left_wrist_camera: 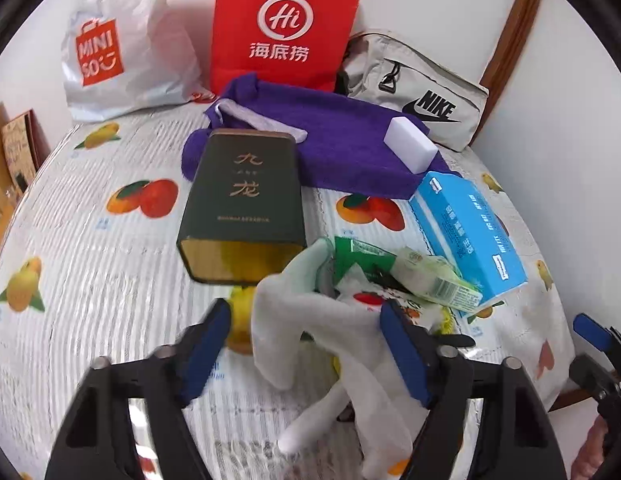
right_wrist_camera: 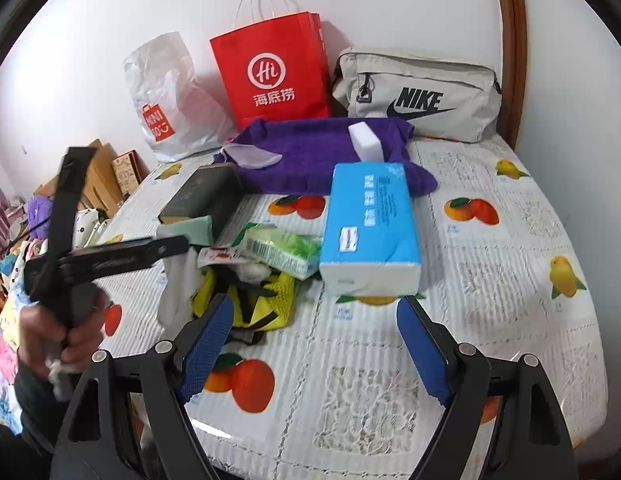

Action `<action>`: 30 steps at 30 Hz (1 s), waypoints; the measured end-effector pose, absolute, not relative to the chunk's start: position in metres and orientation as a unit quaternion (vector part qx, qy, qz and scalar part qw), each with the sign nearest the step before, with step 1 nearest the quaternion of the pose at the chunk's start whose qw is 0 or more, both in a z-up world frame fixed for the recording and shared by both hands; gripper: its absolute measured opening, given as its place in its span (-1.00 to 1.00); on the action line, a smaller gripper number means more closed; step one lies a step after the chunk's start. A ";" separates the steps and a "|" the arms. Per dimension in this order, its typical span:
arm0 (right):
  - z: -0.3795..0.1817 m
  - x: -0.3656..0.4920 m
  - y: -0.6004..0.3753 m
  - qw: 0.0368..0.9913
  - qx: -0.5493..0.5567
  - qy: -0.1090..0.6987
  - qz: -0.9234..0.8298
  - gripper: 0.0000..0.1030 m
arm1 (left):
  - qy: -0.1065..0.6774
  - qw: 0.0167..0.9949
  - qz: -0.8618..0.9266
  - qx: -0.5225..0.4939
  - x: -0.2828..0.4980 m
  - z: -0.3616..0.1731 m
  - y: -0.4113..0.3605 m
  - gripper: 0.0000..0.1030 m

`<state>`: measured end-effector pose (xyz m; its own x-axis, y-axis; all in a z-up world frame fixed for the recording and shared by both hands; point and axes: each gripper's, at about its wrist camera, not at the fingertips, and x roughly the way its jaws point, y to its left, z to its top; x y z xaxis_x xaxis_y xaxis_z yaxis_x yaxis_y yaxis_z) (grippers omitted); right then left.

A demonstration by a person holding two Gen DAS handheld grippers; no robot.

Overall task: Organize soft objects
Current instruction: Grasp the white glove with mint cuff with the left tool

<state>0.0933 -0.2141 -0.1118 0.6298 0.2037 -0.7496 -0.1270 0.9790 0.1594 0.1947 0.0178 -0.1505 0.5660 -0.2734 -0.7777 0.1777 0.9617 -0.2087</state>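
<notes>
**Now: white glove between left fingers, grasp step**

Here the white glove is straddled by the left gripper, fingers part-spread, no pinch seen. It lies limp and crumpled on the bench beside the dark green tin. A firm pinch is judged needed next. The right gripper is held spread and empty.

Table cover showing white ribbing with orange and yellow fruit prints. Towel showing solid purple; sponge block white. Tissue pack showing light blue. Paper bag showing red with white logo. Tin showing dark green with gold characters.
</notes>
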 end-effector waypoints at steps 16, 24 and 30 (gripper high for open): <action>-0.108 0.085 -0.218 0.901 0.032 0.425 0.086 0.61 | 0.420 0.895 -0.137 -0.065 0.158 -0.134 0.044 -0.74; -0.126 0.097 -0.218 0.886 0.033 0.457 0.079 0.61 | 0.436 0.887 -0.136 -0.064 0.162 -0.140 0.048 -0.74; -0.136 0.107 -0.216 0.876 0.033 0.472 0.091 0.61 | 0.434 0.889 -0.129 -0.069 0.165 -0.143 0.049 -0.74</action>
<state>0.1067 -0.2162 -0.1360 0.5378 0.1909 -0.8212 -0.1293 0.9812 0.1434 0.1646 0.0486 -0.1426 0.5898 -0.2884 -0.7543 0.1688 0.9574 -0.2341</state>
